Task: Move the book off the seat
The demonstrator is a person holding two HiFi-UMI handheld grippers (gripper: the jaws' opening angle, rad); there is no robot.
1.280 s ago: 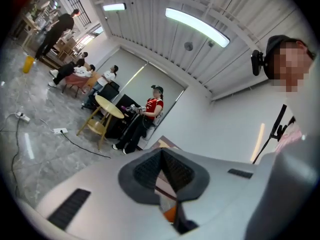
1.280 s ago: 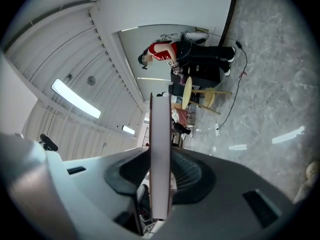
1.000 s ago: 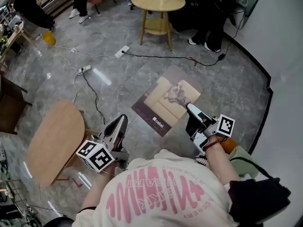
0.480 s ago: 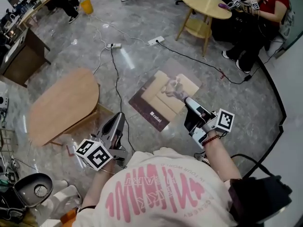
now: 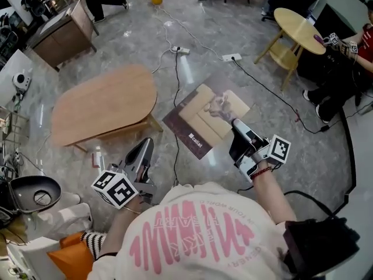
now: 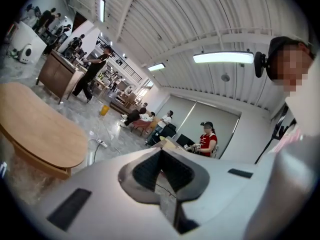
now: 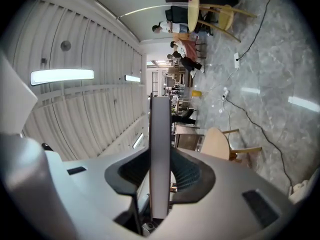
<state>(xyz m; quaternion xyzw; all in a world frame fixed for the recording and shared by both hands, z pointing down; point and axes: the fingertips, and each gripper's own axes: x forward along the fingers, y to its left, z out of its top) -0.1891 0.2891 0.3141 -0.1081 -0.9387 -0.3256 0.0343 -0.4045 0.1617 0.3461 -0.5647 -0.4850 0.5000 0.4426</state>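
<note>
A thin brown-and-tan book (image 5: 201, 121) hangs roughly flat in the air above the grey floor. My right gripper (image 5: 235, 128) is shut on its near right edge. In the right gripper view the book (image 7: 160, 134) shows edge-on, clamped between the two jaws of that gripper (image 7: 160, 181). The oval wooden seat (image 5: 102, 105) stands to the book's left, with a bare top. My left gripper (image 5: 145, 149) hovers near the seat's front right corner, apart from it. In the left gripper view the gripper (image 6: 162, 176) has its jaws together with nothing in them.
Black cables (image 5: 175, 86) and white power strips (image 5: 231, 57) run over the floor beyond the book. A round yellow table (image 5: 298, 23) stands at the upper right, with a seated person (image 5: 364, 39) beside it. A brown cabinet (image 5: 61, 34) is at the upper left.
The head view has swung: the wooden seat has come from the left edge toward the middle, and the round table has slid to the upper right. The right gripper still holds the book.
</note>
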